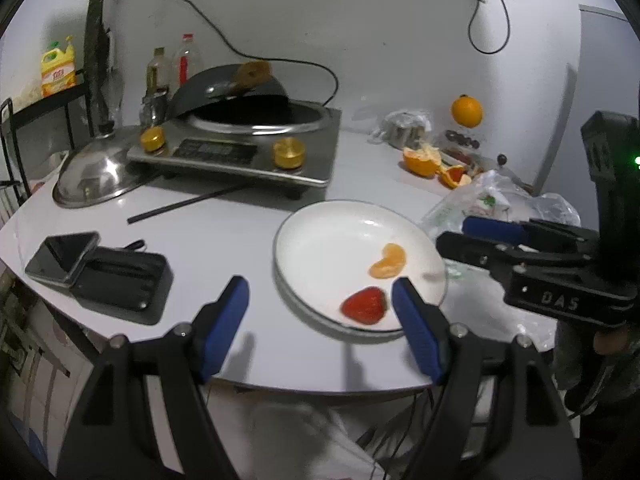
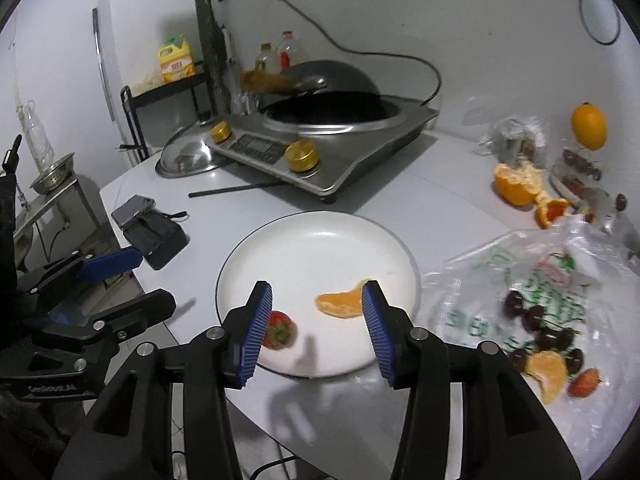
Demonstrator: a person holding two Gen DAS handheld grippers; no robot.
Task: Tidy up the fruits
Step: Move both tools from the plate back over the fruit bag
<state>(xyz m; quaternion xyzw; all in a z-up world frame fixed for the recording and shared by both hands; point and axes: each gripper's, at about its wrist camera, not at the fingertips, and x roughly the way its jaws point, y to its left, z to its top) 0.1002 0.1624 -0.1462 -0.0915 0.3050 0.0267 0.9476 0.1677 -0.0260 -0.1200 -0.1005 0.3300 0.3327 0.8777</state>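
Observation:
A white plate (image 1: pixel 320 240) (image 2: pixel 312 248) sits on the table with a strawberry (image 1: pixel 365 306) (image 2: pixel 280 330) and an orange segment (image 1: pixel 387 261) (image 2: pixel 340 302) lying on it. My left gripper (image 1: pixel 320 304) stands open above the plate's near edge, nothing between its blue pads. My right gripper (image 2: pixel 316 312) is open over the plate, above and short of the orange segment, which rests free on the plate. To the right, a plastic bag (image 2: pixel 540 280) carries dark cherries (image 2: pixel 532 320), another orange segment (image 2: pixel 548 372) and a second strawberry (image 2: pixel 584 382).
An induction cooker with a wok (image 1: pixel 248 136) stands at the back, a steel lid (image 1: pixel 96 172) beside it. A phone on a black case (image 1: pixel 80 264) lies left. A whole orange (image 1: pixel 466 110) and peeled orange pieces (image 1: pixel 424 160) sit back right. The table edge runs close in front.

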